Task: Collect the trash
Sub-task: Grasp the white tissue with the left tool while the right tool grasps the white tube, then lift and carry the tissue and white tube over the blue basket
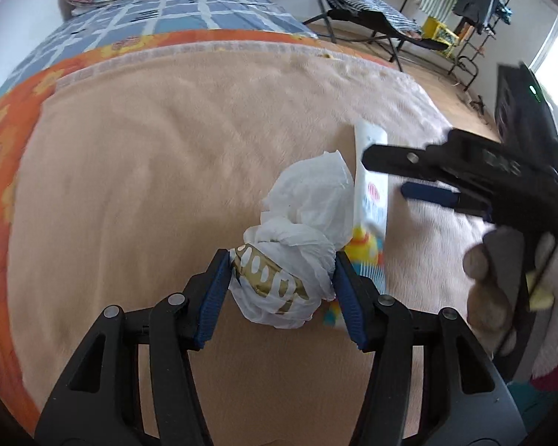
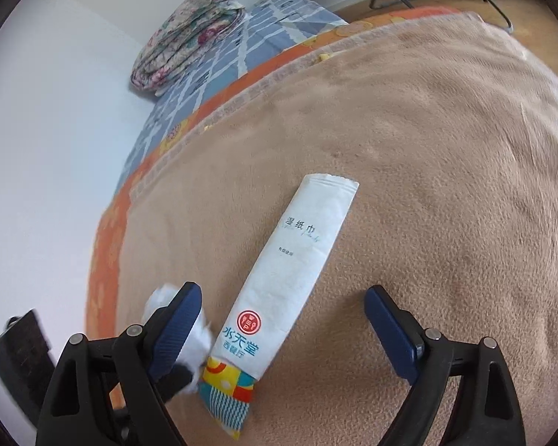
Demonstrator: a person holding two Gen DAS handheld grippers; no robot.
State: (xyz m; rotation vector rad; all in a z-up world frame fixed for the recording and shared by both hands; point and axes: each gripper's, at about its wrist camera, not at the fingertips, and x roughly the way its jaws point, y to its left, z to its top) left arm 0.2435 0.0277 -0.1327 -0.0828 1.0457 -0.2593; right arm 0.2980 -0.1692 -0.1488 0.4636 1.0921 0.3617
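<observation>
My left gripper (image 1: 281, 290) is shut on a crumpled white plastic bag with a gold print (image 1: 297, 245) and holds it just above the beige blanket (image 1: 160, 171). A long white wet-wipe packet with a red logo and colourful end (image 2: 286, 282) lies flat on the blanket right of the bag; it also shows in the left wrist view (image 1: 370, 186). My right gripper (image 2: 282, 330) is open, its jaws either side of the packet's lower end. In the left wrist view it (image 1: 387, 173) reaches in from the right above the packet. A bit of the white bag (image 2: 160, 299) shows behind its left finger.
The blanket covers a bed with an orange flowered sheet (image 1: 3, 126) and a blue checked cover (image 1: 189, 7). A folded floral quilt (image 2: 189, 33) lies at the head by the white wall. A black folding chair (image 1: 357, 3) and a clothes rack (image 1: 476, 3) stand on the wooden floor beyond.
</observation>
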